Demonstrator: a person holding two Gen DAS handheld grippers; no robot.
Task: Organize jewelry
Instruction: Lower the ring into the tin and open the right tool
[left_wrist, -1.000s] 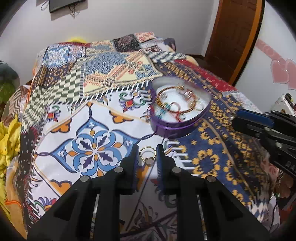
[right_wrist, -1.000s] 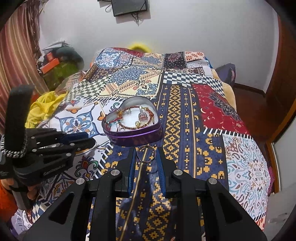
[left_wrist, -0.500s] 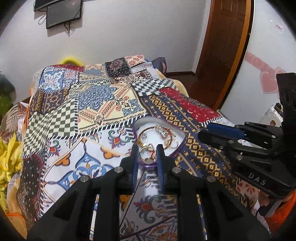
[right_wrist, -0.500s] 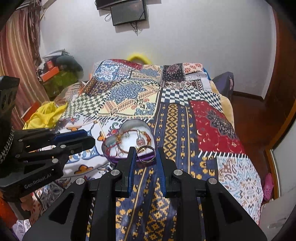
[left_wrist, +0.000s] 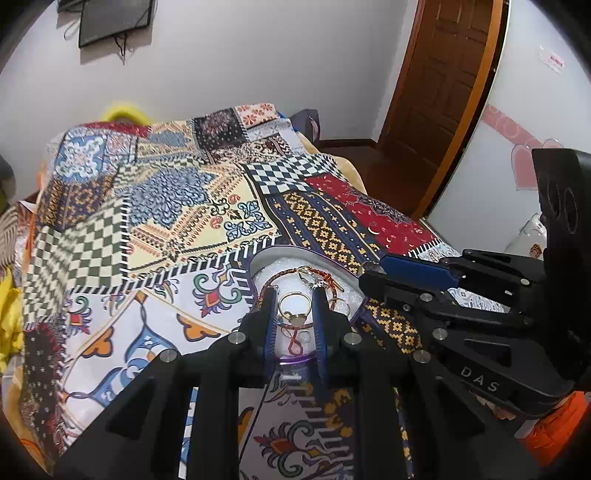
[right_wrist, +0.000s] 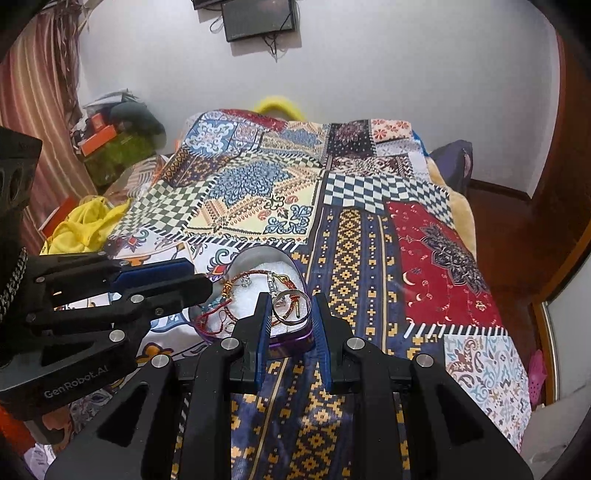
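Observation:
A purple heart-shaped tin with white lining sits on the patchwork bedspread and holds several bracelets. My left gripper is shut on a gold ring and holds it over the near part of the tin. My right gripper is shut on a silver ring and holds it over the tin's near right edge. Each gripper shows in the other's view, close beside the tin.
The patchwork bedspread covers the whole bed. Yellow cloth and clutter lie off the bed's left side. A wooden door and bare floor are at the right. A screen hangs on the far wall.
Both grippers have moved forward and risen, each keeping its ring. They now hang over the tin instead of short of it.

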